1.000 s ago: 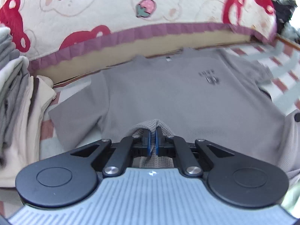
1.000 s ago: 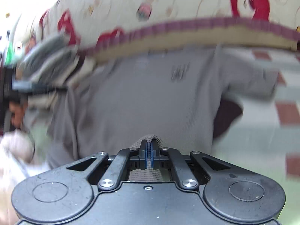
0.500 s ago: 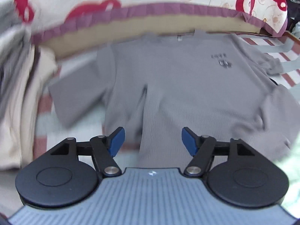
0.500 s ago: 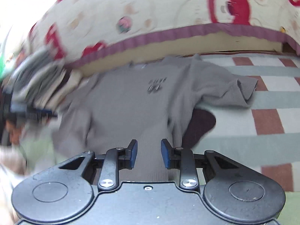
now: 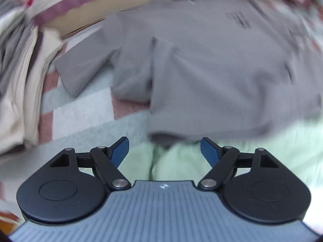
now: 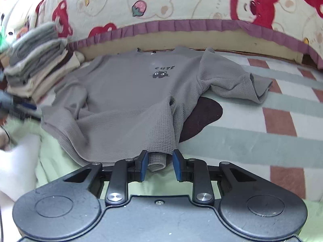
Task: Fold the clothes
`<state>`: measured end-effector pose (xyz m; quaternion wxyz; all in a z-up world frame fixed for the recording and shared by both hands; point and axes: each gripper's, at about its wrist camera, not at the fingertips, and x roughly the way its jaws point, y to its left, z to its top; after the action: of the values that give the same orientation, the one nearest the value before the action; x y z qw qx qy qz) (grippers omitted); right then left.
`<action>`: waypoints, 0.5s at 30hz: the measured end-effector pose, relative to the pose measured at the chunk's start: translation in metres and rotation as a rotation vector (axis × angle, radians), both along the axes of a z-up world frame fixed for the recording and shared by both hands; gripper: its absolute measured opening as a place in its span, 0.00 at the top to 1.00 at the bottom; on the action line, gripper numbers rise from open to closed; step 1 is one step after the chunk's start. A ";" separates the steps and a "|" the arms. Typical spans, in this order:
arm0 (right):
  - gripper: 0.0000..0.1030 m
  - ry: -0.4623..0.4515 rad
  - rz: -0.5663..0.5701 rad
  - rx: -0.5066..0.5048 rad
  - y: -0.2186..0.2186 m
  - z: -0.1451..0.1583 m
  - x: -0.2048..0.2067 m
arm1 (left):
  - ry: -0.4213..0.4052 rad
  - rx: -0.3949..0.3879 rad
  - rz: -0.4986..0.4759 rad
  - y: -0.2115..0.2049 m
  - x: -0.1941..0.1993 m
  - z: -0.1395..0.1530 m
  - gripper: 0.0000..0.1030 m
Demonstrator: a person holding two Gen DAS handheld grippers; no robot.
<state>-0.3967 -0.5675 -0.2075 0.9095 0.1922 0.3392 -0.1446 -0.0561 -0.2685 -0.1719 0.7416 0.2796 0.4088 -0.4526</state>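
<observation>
A grey short-sleeved T-shirt (image 6: 129,92) with a small dark print lies face up on the striped bed cover (image 6: 282,121), collar at the far side. It also fills the blurred left wrist view (image 5: 212,76). Its hem is rumpled at the near edge. My left gripper (image 5: 164,149) is open and empty, just short of the hem. My right gripper (image 6: 159,161) is open, its blue pads either side of a fold of the hem (image 6: 157,161) without pinching it.
A stack of folded grey and cream clothes (image 6: 38,64) stands at the far left, also seen in the left wrist view (image 5: 18,70). A bear-print quilt (image 6: 181,6) runs along the back. A light green cloth (image 6: 52,161) lies nearest me. A dark patch (image 6: 203,113) shows beside the shirt.
Both grippers were shut on the shirt's hem a second ago. They have opened and let it go, and both have drawn back toward me, leaving the shirt lying on the bed.
</observation>
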 end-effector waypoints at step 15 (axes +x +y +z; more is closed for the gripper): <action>0.78 0.065 -0.016 0.013 -0.008 -0.007 0.007 | 0.078 -0.115 0.052 -0.001 0.013 -0.010 0.63</action>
<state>-0.3900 -0.5752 -0.2144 0.8956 0.1959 0.3679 -0.1557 -0.0430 -0.2692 -0.1817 0.7514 0.2078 0.4177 -0.4667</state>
